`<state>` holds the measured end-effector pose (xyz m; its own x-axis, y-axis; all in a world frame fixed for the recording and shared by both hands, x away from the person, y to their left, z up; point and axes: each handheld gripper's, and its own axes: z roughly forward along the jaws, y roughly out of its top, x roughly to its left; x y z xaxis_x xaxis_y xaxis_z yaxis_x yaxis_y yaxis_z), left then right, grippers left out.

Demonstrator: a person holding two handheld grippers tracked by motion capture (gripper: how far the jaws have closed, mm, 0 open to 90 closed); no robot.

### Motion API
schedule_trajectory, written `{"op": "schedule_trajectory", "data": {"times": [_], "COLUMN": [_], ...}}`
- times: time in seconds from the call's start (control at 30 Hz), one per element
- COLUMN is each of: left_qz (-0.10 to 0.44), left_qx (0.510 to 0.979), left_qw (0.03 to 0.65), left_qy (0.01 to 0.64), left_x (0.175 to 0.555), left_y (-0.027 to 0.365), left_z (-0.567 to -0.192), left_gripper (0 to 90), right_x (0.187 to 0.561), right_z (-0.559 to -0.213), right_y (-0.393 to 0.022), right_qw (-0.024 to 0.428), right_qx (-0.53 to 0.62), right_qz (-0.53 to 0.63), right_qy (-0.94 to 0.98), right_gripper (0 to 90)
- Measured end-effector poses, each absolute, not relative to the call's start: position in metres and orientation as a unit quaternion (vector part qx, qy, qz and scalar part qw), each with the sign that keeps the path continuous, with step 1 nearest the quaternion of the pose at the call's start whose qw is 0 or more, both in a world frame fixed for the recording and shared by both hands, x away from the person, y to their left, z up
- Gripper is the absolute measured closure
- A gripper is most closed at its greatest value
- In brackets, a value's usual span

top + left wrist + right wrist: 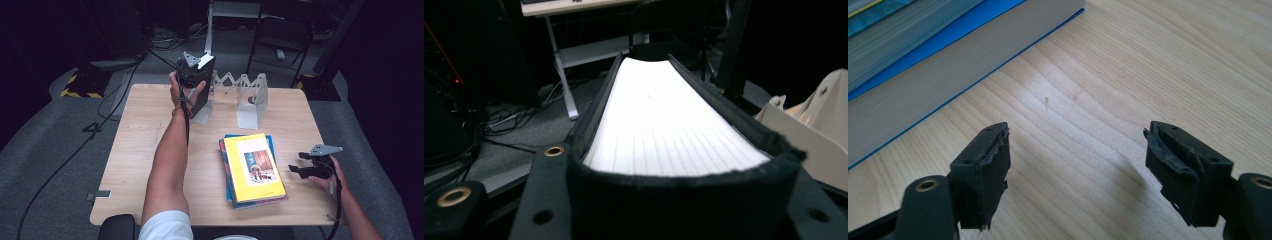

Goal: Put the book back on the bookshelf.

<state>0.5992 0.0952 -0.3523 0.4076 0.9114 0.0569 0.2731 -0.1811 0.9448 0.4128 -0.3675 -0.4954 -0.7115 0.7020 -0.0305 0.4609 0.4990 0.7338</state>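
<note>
My left gripper [196, 74] is shut on a thick black-covered book [204, 85], held upright over the back of the wooden table [135, 150], just left of a grey fold-out book stand [250, 97]. In the left gripper view the book's white page edges [664, 125] run away between the jaws, and a pale plate of the stand [819, 125] shows at the right. A stack of books with a yellow one [252, 165] on top lies at front right. Beside it, on its right, my right gripper [296, 163] rests open and holds nothing [1078, 170]; the blue-covered book [938, 75] lies ahead on its left.
Cables [115, 90] trail over the grey floor left of the table. A yellow-and-black striped base [80, 87] stands at back left. A white desk leg [210, 30] and a dark chair frame [280, 35] stand behind the table.
</note>
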Motion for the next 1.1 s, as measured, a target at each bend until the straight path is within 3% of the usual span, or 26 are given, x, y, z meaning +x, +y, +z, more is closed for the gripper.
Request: {"op": "schedule_trajectory", "data": {"times": [0.43,1.1], "left_qz": [0.322,0.321], "left_qx": [0.668,0.687], "left_qw": [0.493,0.469], "left_qy": [0.455,0.454], "left_x": [0.595,0.583], "left_y": [0.11,0.123], "left_z": [-0.367,-0.365], "left_gripper": [51.1,46.7], "right_x": [0.412,0.411], "right_z": [-0.494,-0.495], "right_y": [-0.367,-0.361], "right_qw": [0.172,0.168], "right_qx": [0.338,0.329], "right_qz": [0.362,0.349], "right_qy": [0.852,0.861], "right_gripper": [26.8,27.4]}}
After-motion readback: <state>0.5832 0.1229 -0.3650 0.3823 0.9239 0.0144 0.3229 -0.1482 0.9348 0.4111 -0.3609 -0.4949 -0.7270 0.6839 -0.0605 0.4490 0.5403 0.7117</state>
